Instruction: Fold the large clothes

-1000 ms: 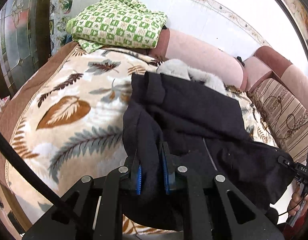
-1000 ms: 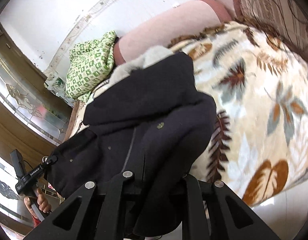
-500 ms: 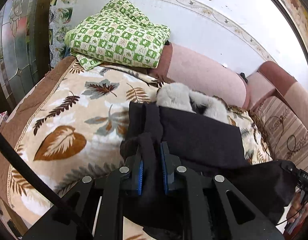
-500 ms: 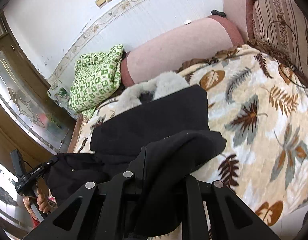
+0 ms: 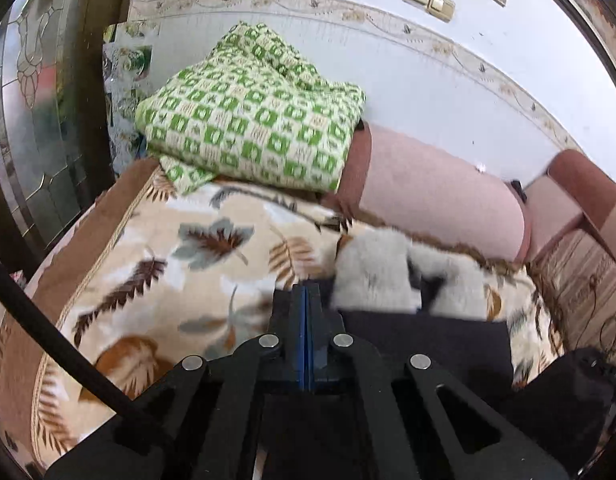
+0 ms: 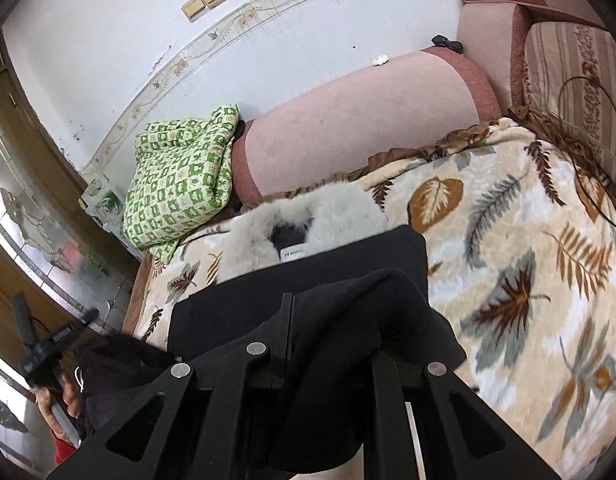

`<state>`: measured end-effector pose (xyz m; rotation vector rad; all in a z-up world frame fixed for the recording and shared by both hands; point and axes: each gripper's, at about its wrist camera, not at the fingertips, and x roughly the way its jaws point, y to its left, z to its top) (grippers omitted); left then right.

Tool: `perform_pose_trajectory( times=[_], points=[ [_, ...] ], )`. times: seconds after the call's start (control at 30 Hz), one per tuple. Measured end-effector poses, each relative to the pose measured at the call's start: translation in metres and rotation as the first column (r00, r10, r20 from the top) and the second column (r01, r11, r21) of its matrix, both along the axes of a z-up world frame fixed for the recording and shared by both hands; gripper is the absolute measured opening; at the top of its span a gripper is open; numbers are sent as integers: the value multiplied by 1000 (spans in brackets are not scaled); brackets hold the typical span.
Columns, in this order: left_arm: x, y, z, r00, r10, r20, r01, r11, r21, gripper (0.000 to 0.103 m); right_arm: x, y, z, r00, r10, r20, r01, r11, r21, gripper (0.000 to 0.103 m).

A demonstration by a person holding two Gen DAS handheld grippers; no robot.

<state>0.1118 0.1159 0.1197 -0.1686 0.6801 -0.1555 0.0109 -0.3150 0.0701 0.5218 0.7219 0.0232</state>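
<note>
Two fingers sets: left gripper pressed together w/ nothing between, right gripper clamping black coat; green quilt behind.

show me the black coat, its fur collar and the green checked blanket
black coat (image 6: 308,276): right wrist view, flat folded panel.
fur collar (image 6: 340,208): right wrist view, right side of the grey fur.
green checked blanket (image 5: 243,120): left wrist view, middle of the top face.

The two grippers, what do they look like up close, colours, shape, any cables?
Both are matte black linkage frames with silver round rivets at the pivots and cut-out triangular windows in the outer arms. The left gripper has bright blue pads lining its jaws, and a thick black cable crosses the corner beside it. The right gripper shows a thin blue edge on one finger.
</note>
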Motion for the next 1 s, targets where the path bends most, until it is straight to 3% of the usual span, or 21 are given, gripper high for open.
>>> perform_pose_trajectory(
  times=[0.13, 0.23, 0.27, 0.3, 0.37, 0.5, 0.57, 0.8, 0.93, 1.0],
  points=[
    [23, -2, -5, 1000, 6, -21, -6, 1000, 14, 0, 33, -9, -17, 999, -41, -28, 41, 999, 4, 12],
    [11, 7, -12, 999, -12, -32, 12, 1000, -9, 5, 51, -19, -31, 996, -69, -52, 71, 997, 39, 12],
    [2, 12, -14, 999, -22, -29, 21, 1000, -11, 19, 56, -21, -36, 995, -75, -60, 77, 996, 43, 12],
    [-8, 19, -17, 999, -26, -36, 26, 1000, -19, 43, 58, -23, -39, 995, -74, -66, 77, 996, 45, 12],
    [-28, 36, -24, 999, -10, -38, 8, 998, -60, 66, 61, -24, -45, 995, -70, -74, 74, 996, 53, 12],
    [-67, 61, -38, 998, -49, -45, 45, 994, -98, 71, 54, -26, -50, 995, -65, -70, 70, 995, 66, 12],
    [-83, 60, -44, 997, -66, -34, 64, 996, -56, 80, 50, -25, -50, 996, -60, -71, 65, 996, 64, 12],
    [-120, 42, -69, 988, -156, -8, 156, 988, 4, 81, 37, -23, -47, 995, -55, -78, 59, 997, 50, 12],
    [-144, 53, -74, 983, -183, 22, 184, 980, -76, 81, 36, -21, -46, 995, -55, -84, 58, 997, 44, 12],
    [-154, 53, -75, 979, -204, 28, 205, 976, -75, 81, 36, -20, -46, 995, -53, -85, 57, 997, 43, 12]
  ],
)
